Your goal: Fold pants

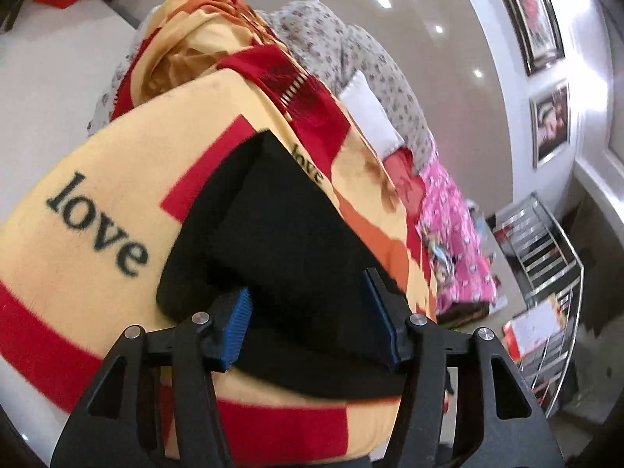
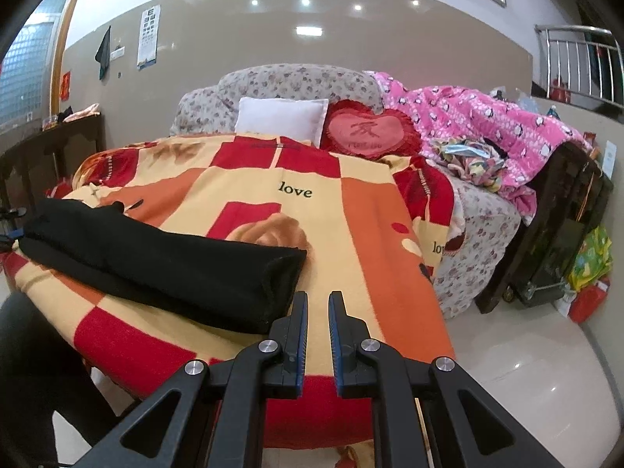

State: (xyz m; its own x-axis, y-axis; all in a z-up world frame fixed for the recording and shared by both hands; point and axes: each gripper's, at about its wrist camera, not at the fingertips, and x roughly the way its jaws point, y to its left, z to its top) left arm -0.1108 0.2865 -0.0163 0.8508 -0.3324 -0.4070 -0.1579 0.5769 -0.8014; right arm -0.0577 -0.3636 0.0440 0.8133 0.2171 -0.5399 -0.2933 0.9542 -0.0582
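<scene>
The black pants (image 2: 156, 261) lie folded into a long band on the yellow, red and orange "love" blanket (image 2: 351, 234), running from the left edge toward the front middle. In the left wrist view the pants (image 1: 273, 214) fill the centre over the blanket (image 1: 97, 156). My left gripper (image 1: 308, 284) stands open over their near end, its blue pads (image 1: 238, 323) apart on either side of the cloth and not pressing it. My right gripper (image 2: 318, 296) is shut with nothing between its fingers, just right of the pants' near end.
A white pillow (image 2: 280, 121), a red heart cushion (image 2: 370, 132) and a pink quilt (image 2: 487, 124) lie at the back on a flowered sofa. Dark wooden furniture (image 2: 565, 214) stands to the right, beside tiled floor (image 2: 507, 351). A metal rack (image 1: 546, 273) shows in the left wrist view.
</scene>
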